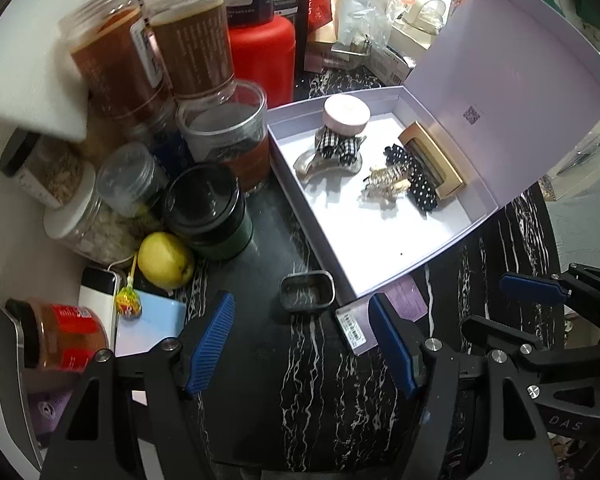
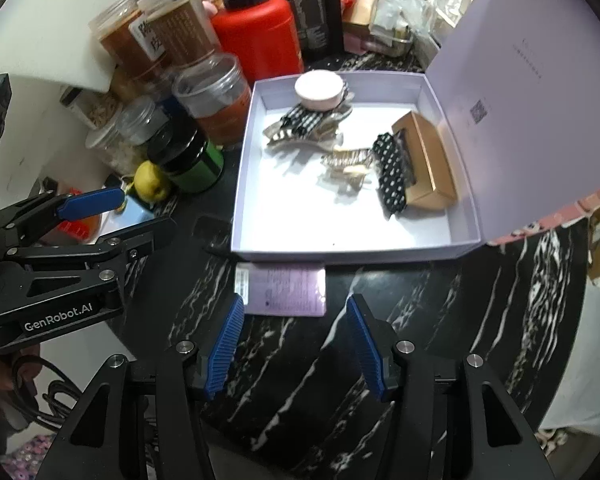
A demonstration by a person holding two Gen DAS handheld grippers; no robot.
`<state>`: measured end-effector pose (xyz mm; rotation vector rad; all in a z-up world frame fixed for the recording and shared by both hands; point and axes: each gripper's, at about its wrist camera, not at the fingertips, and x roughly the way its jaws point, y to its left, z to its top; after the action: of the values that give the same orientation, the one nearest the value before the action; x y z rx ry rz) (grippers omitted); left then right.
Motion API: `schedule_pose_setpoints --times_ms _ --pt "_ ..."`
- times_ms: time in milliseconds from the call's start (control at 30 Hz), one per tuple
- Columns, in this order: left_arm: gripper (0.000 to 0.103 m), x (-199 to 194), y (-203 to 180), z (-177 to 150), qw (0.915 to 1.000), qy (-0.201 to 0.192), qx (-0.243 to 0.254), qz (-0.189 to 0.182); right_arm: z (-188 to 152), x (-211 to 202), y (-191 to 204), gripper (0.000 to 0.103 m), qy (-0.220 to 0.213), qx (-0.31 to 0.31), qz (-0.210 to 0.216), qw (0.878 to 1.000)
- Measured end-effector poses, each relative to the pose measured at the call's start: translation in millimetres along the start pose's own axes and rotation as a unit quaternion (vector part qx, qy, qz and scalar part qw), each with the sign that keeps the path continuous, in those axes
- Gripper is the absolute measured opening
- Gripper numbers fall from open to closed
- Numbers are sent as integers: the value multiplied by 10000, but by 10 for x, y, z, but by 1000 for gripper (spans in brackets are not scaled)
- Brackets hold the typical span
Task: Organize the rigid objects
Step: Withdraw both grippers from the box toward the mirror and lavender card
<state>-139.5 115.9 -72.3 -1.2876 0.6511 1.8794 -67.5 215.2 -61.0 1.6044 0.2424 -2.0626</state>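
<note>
left wrist: small tin (image 1: pixel 307 291) | right wrist: tin hidden

Home pantry corner (food jars (image 1: pixel 196 40))

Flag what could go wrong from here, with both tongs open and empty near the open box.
1. The small dark tin sits close to the lavender box corner; the left tongs could nudge the box when closing on it.
2. The raised lid leans over the gold box; a bump might drop it shut.
3. The crowded jars beside the box could topple.
</note>
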Motion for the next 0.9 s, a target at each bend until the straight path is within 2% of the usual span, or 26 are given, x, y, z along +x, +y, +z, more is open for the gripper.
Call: schedule_pose_setpoints --times_ms 267,333,400,500,567,633,900 --pt "69 82 68 -186 10000 -38 -45 12 -153 141 28 60 153 101 88 9998" --pt "69 145 88 -226 10000 54 -36 -12 -196 185 33 70 178 146 73 9997" --pt "69 196 102 -259 9999 111 -25 -5 -238 236 30 73 227 213 86 9995" --pt "69 283 135 -303 9997 234 -9 40 -281 320 31 95 315 331 78 9989" --pt "69 350 172 -333 9994 333 -24 65 -300 360 35 97 311 390 97 9987" --pt "69 408 208 -359 9990 428 -42 111 -306 420 38 103 356 427 86 9984" --pt "69 548 409 -396 9981 604 -108 -68 -237 674 78 103 355 499 52 9981"
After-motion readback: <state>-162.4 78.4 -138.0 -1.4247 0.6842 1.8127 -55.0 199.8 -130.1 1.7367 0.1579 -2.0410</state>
